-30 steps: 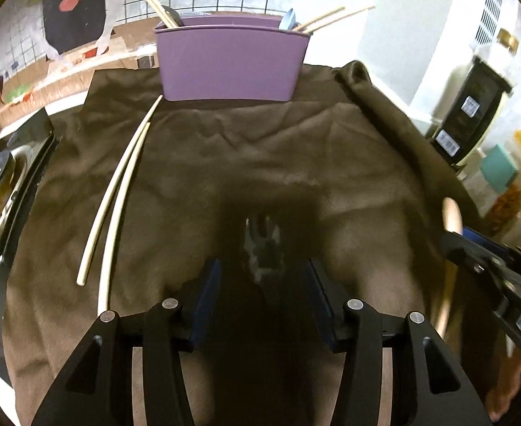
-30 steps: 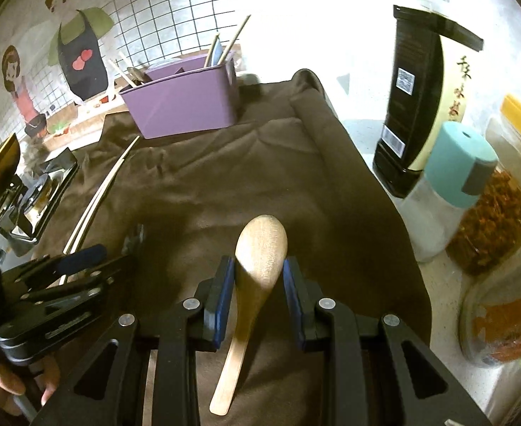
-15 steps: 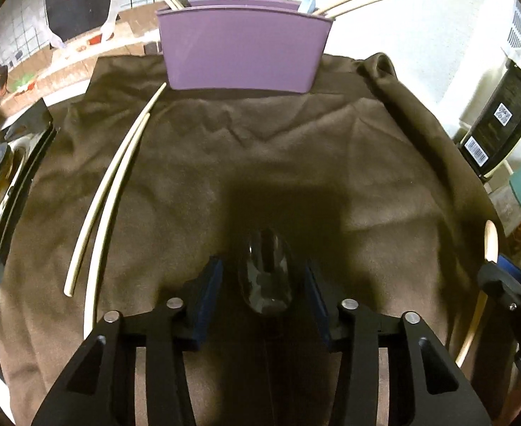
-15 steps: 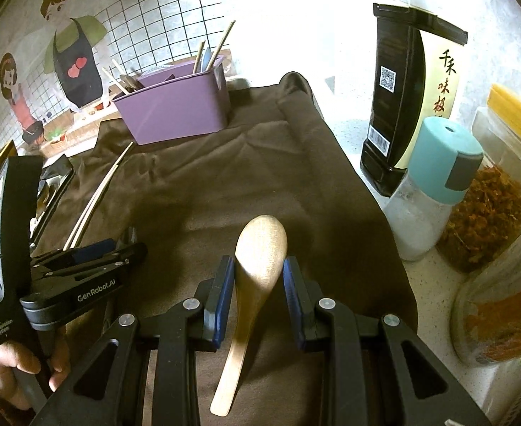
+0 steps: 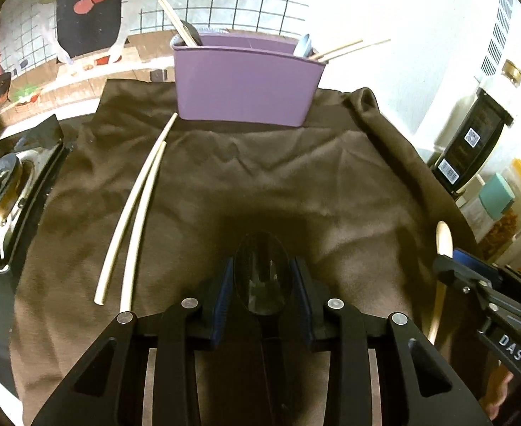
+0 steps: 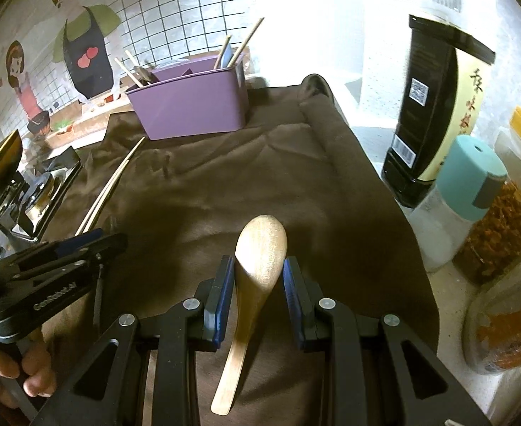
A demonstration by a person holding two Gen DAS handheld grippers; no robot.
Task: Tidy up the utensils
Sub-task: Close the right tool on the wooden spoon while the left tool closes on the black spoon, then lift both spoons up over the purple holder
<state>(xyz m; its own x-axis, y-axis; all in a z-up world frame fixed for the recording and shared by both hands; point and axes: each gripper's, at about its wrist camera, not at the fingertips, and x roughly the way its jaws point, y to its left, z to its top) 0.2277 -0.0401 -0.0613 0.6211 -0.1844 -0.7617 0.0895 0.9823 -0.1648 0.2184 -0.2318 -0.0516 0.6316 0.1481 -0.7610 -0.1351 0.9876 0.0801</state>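
My left gripper [image 5: 262, 277] is shut on a dark metal spoon [image 5: 262, 273], its bowl between the blue pads, above the brown cloth [image 5: 260, 177]. My right gripper [image 6: 258, 277] is shut on a wooden spoon [image 6: 257, 266], bowl forward and handle hanging back; it also shows in the left wrist view [image 5: 443, 241]. A purple utensil holder [image 5: 246, 81] stands at the cloth's far edge with chopsticks and spoons in it; it also shows in the right wrist view [image 6: 193, 104]. Two pale chopsticks [image 5: 136, 209] lie on the cloth to the left.
A black metal stove part [image 5: 8, 206] sits off the cloth's left edge. A dark sauce bottle [image 6: 438, 117], a teal-capped shaker [image 6: 459, 206] and food jars [image 6: 502, 234] stand along the right. A tiled wall with a sticker is behind the holder.
My left gripper has lifted the dark spoon off the cloth; its bowl now sits higher between the pads. The right gripper keeps holding the wooden spoon and has risen slightly.
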